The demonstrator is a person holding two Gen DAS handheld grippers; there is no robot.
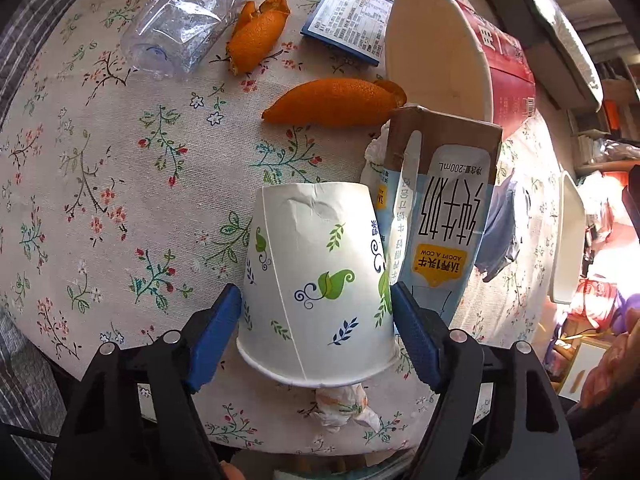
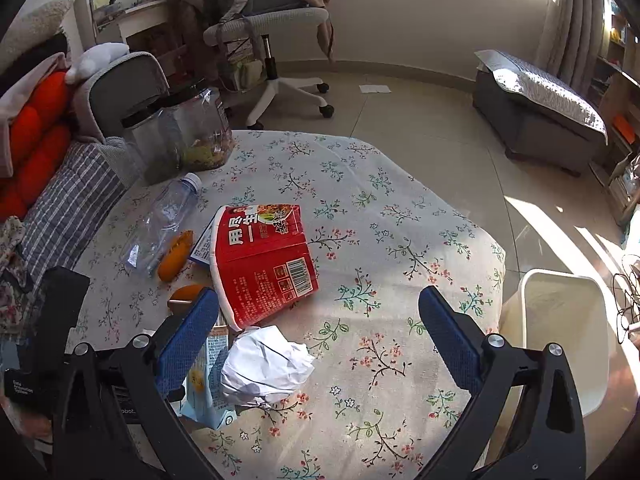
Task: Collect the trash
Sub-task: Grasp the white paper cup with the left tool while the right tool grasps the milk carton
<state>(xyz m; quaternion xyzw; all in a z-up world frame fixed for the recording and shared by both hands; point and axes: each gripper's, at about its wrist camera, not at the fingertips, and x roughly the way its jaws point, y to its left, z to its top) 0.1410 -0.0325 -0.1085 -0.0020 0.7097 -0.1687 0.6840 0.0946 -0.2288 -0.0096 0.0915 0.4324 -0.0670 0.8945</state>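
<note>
My left gripper is shut on an upside-down paper cup printed with leaves, its blue pads pressing both sides. A crumpled tissue lies under the cup's rim. A milk carton stands right behind the cup. Orange peels, a crushed clear bottle and a red noodle bowl lie farther off. My right gripper is open and empty above the table, over a crumpled white paper ball, with the red noodle bowl ahead.
A white trash bin stands on the floor past the table's right edge. Jars stand at the table's far left corner. A blue leaflet lies on the floral tablecloth. An office chair stands beyond.
</note>
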